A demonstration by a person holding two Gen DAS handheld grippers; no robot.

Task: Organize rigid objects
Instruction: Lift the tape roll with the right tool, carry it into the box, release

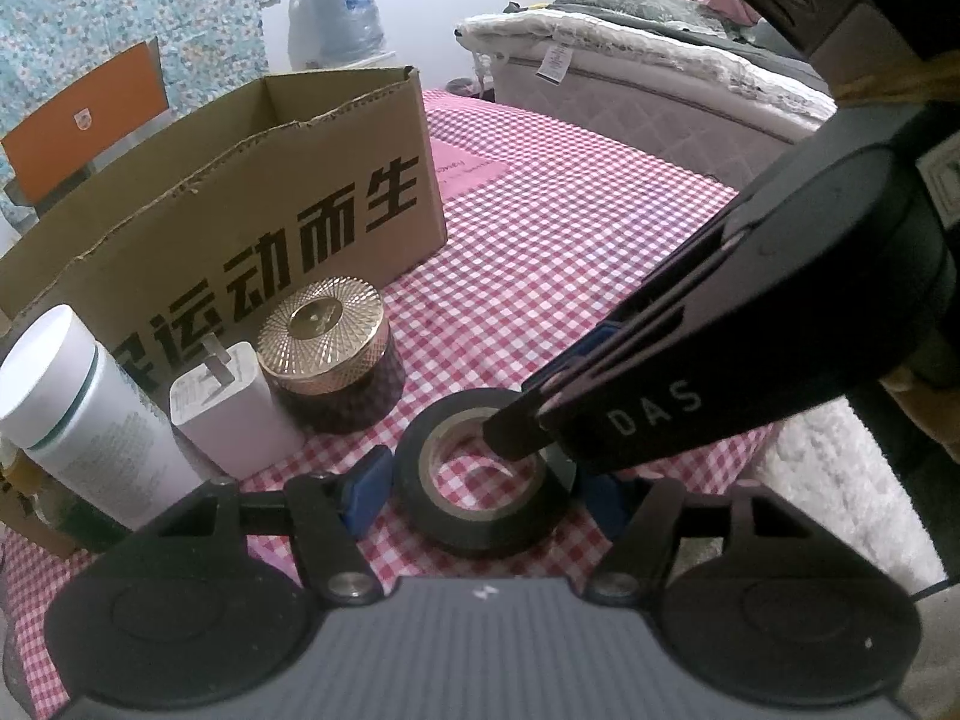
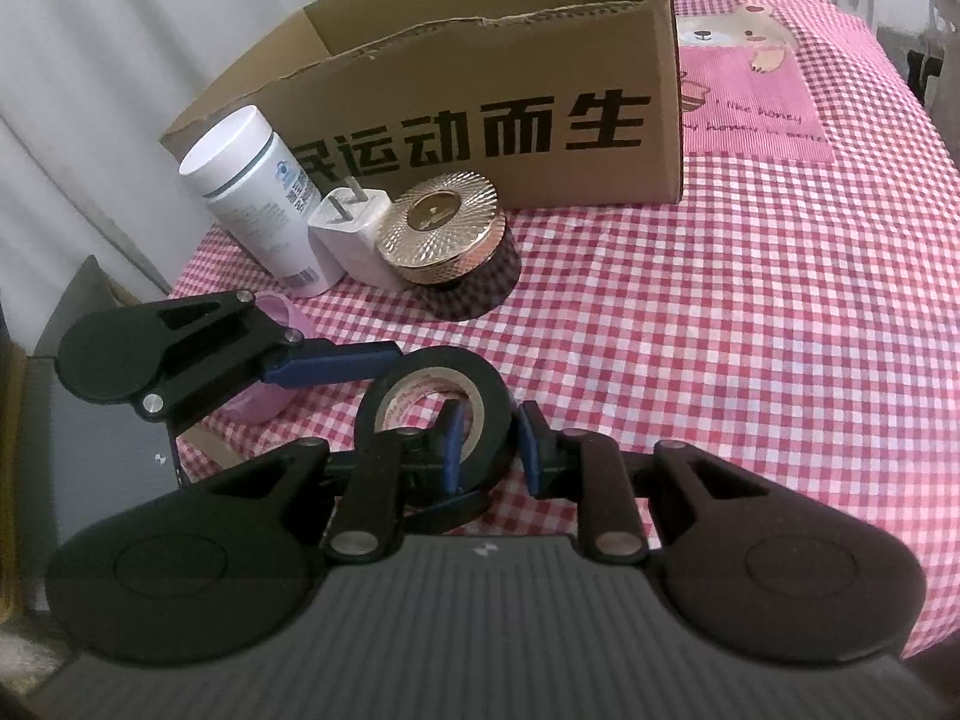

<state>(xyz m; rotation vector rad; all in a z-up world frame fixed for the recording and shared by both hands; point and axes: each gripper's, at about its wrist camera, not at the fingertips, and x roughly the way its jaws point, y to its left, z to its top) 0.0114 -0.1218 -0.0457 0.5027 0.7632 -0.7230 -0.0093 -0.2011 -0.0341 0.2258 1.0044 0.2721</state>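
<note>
My right tongs (image 2: 487, 445) pinch the wall of the black tape roll (image 2: 433, 405), one pad inside the hole, one outside. My left tongs (image 1: 480, 489) stand open around the same roll (image 1: 480, 474), blue pads either side and clear of it. The roll lies flat on the checked bench (image 2: 720, 312). Just beyond stand a gold-lidded jar (image 1: 327, 354), a white charger (image 1: 231, 405) and a white bottle (image 1: 78, 408), lined up before the cardboard box (image 1: 240, 192).
</note>
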